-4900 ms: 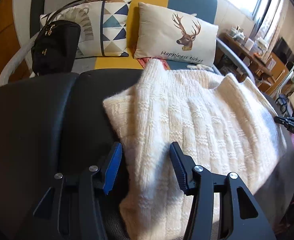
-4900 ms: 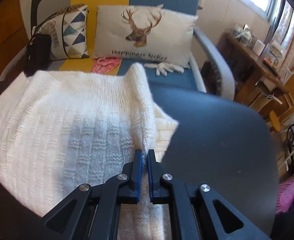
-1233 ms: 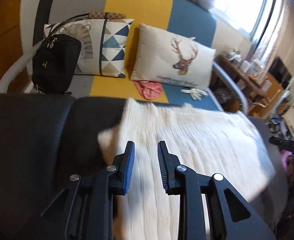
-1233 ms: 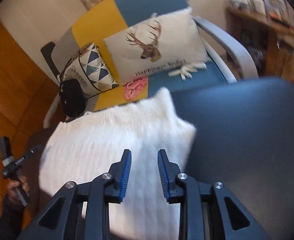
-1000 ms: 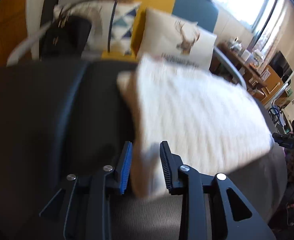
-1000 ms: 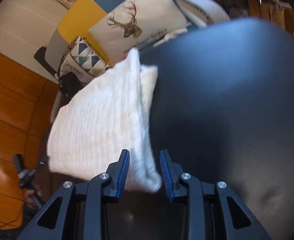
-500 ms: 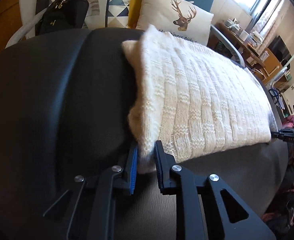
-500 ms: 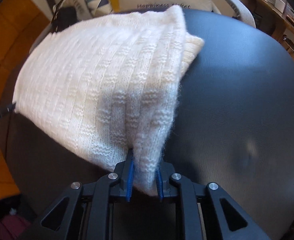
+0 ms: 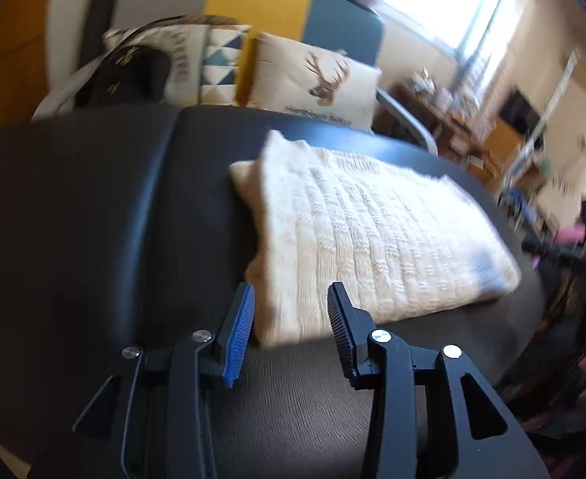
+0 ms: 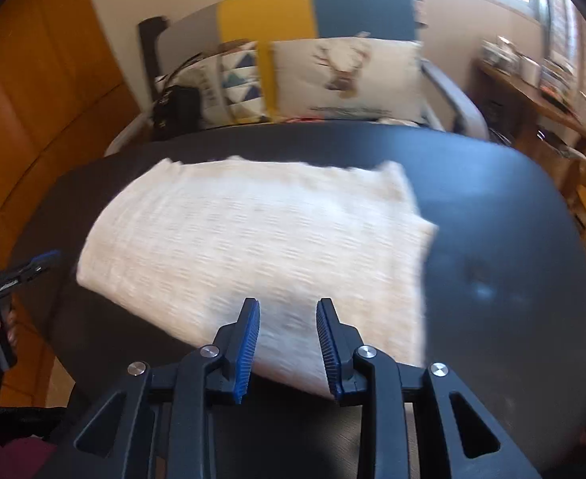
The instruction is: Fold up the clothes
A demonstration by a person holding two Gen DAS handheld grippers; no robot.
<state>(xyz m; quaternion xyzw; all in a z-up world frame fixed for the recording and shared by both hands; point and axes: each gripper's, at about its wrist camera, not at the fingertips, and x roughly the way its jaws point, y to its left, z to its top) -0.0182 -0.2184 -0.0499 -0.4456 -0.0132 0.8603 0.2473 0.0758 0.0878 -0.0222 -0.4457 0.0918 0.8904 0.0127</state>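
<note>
On the dark bench (image 9: 105, 215), a folded cream sweater (image 9: 364, 239) lies flat near the middle. At its near left corner, the left gripper (image 9: 291, 335) stands spread, its jaws having just been opening, the corner seen between them but not pinched. At the near right edge, the right gripper (image 10: 287, 343) is likewise parted and just opened, clear of the knit. Beyond, a sofa (image 10: 293, 12) holds cushions.
</note>
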